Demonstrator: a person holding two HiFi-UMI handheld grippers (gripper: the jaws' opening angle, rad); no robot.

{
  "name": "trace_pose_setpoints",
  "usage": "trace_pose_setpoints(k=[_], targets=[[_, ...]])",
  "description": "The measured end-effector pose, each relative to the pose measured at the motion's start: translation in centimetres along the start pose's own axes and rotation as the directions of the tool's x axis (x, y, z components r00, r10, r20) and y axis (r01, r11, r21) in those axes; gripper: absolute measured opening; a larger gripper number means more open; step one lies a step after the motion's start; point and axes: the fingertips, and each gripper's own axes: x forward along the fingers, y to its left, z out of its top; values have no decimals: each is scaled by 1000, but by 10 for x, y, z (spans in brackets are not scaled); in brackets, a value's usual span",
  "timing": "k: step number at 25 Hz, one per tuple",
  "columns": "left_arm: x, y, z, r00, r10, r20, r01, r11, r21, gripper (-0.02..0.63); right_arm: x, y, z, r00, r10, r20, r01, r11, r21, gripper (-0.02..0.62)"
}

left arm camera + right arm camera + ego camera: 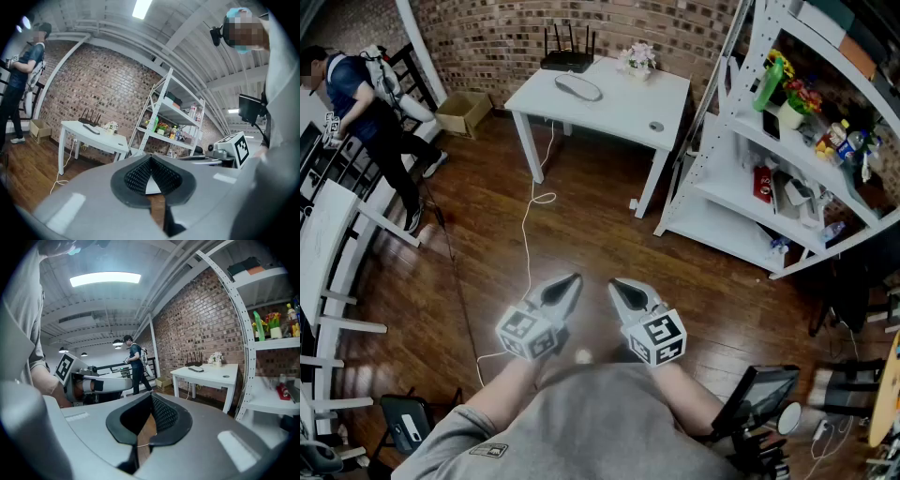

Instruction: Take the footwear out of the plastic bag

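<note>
Head view: left gripper [565, 289] and right gripper [623, 292] hovering side by side close to the wearer's chest, both pairs of jaws clenched on nothing.

Not showing in any view: the plastic bag and the footwear. The task is, by my reckoning, not yet getting under way. The next move is calling for finding the bag and parting the jaws.

Surroundings:
- white desk [609, 108] carrying a router [567, 58] and a flower pot [637, 60]
- shelf unit [741, 202] standing to the right
- cable [528, 234] trailing across the wooden floor [581, 225]
- another person [370, 103] standing far left

Nothing is blocking the grippers.
</note>
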Motion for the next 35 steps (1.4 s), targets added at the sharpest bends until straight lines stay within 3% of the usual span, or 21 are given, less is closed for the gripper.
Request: trace_pose_setpoints(k=[11,22,35], targets=[[33,49,16,999,51,11,-51,999,10,2,49,-34,18,1000,6,9,-5,1000,-28,12],[141,105,67,997,81,3,-81,995,49,2,114,-135,71,999,37,36,-36,999,-40,12],[231,148,64,990,137,-46,-136,990,31,2,167,-222,77,994,111,-13,-111,993,-27,12]])
